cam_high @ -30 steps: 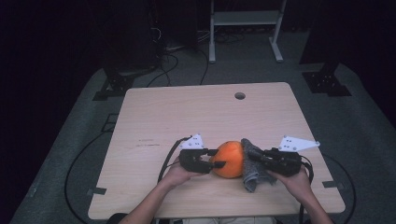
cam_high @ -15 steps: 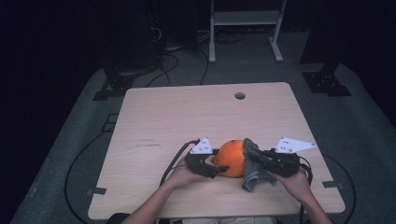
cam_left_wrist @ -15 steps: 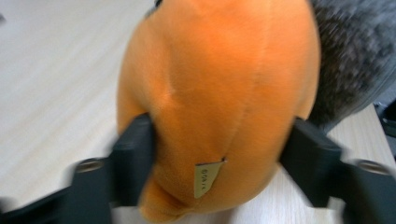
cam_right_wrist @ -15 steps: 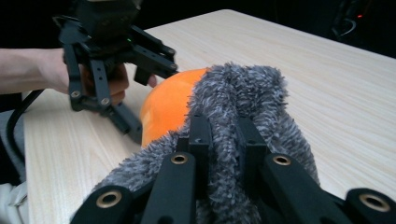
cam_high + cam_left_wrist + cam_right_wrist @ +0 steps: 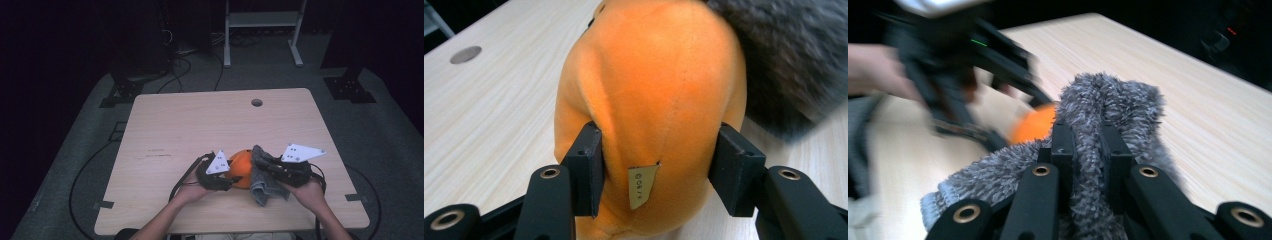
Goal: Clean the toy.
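Two grips are on at once. My left gripper [image 5: 659, 165] has its jaws squeezed on the flanks of the orange plush toy [image 5: 654, 100], the pads denting the soft fabric on either side of a small paper tag [image 5: 640, 186]; those jaws have just been closing further, with the toy between them. My right gripper [image 5: 1087, 145] is clenched tight on a bunch of the grey fuzzy cloth [image 5: 1108, 110], a fold pinched between the pads and the rest spilling down and outward.

From the high view, the toy [image 5: 241, 164] sits on the table [image 5: 200, 120] near my edge, between my two hands, with the cloth [image 5: 264, 177] draped against its right side and touching it.

I judge this the wiping step (or a wrapping one, I cannot tell which): left steadies, right works the cloth against the plush. Next calls for keeping the left squeeze firm without crushing, and drawing the cloth across the orange surface while the pinch holds.
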`<act>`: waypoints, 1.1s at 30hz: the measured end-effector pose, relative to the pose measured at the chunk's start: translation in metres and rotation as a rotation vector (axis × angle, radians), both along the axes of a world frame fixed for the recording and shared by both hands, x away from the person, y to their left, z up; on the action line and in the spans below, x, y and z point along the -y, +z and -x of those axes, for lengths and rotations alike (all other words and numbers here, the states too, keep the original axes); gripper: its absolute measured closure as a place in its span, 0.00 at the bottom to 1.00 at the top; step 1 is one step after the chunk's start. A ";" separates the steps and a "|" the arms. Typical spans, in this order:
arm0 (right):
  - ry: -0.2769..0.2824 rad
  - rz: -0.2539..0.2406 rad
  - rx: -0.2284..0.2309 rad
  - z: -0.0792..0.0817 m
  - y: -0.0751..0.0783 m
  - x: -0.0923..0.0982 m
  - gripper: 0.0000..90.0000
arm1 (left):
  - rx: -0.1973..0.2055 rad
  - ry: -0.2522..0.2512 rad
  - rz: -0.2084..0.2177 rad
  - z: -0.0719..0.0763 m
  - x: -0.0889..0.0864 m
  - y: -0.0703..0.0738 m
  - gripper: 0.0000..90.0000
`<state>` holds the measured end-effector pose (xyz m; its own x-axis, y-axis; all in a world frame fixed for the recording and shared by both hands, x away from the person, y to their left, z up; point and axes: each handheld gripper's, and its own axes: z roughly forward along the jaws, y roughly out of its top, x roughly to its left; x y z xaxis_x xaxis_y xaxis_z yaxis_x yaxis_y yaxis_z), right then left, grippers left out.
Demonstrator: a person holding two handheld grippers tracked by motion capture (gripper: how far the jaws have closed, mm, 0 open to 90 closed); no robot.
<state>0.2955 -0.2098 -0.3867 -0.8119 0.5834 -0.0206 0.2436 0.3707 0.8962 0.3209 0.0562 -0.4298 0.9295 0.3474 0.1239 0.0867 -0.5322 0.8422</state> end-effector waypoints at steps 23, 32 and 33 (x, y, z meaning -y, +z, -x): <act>-0.084 -0.104 -0.050 -0.012 -0.010 0.022 0.88 | -0.052 0.024 0.057 -0.006 -0.005 0.008 0.52; 0.018 -0.181 -0.048 -0.011 -0.003 -0.004 0.88 | 0.002 0.079 0.041 -0.006 -0.013 0.016 0.52; 0.014 -0.176 -0.065 -0.016 -0.006 -0.004 0.88 | -0.007 0.077 0.038 -0.007 -0.015 0.015 0.52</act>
